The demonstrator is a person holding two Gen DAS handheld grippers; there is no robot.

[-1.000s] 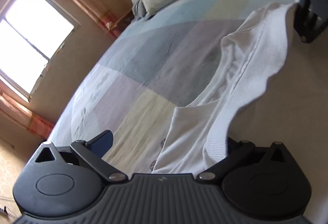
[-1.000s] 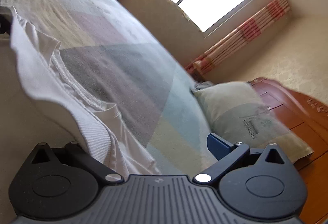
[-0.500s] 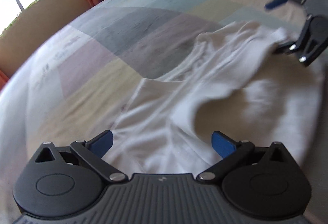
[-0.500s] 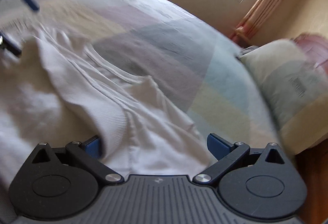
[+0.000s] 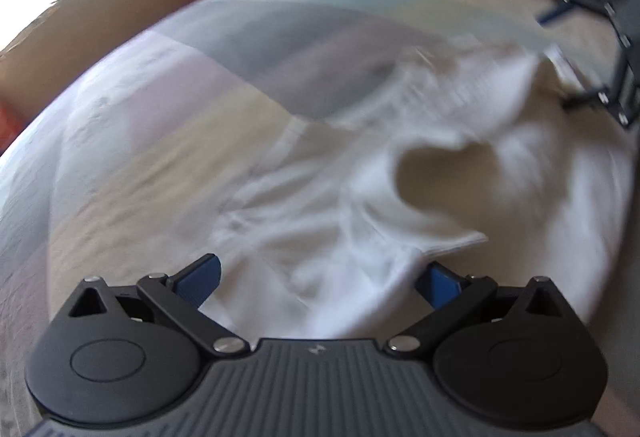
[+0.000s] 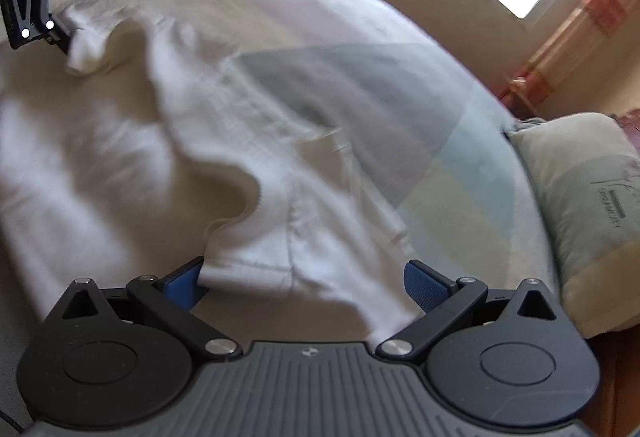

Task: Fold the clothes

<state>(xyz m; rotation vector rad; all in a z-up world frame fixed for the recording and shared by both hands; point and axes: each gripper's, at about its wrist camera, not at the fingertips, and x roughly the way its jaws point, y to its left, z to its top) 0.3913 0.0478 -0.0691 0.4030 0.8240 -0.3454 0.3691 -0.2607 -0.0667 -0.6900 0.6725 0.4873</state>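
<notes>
On the patchwork bedspread (image 5: 168, 141), both grippers' fingers (image 5: 198, 275) gape over a rumpled, ribbed-hem white shirt (image 6: 248, 141).

The white knit cotton shirt (image 5: 360, 197) looks soft and matt, ribbed at its hem; the pastel patchwork bedspread (image 5: 160, 109) is smooth matt cloth.

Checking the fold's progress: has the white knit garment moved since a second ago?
Yes. The white knit garment has dropped from hanging stretched to lying on the patchwork bedspread.
</notes>
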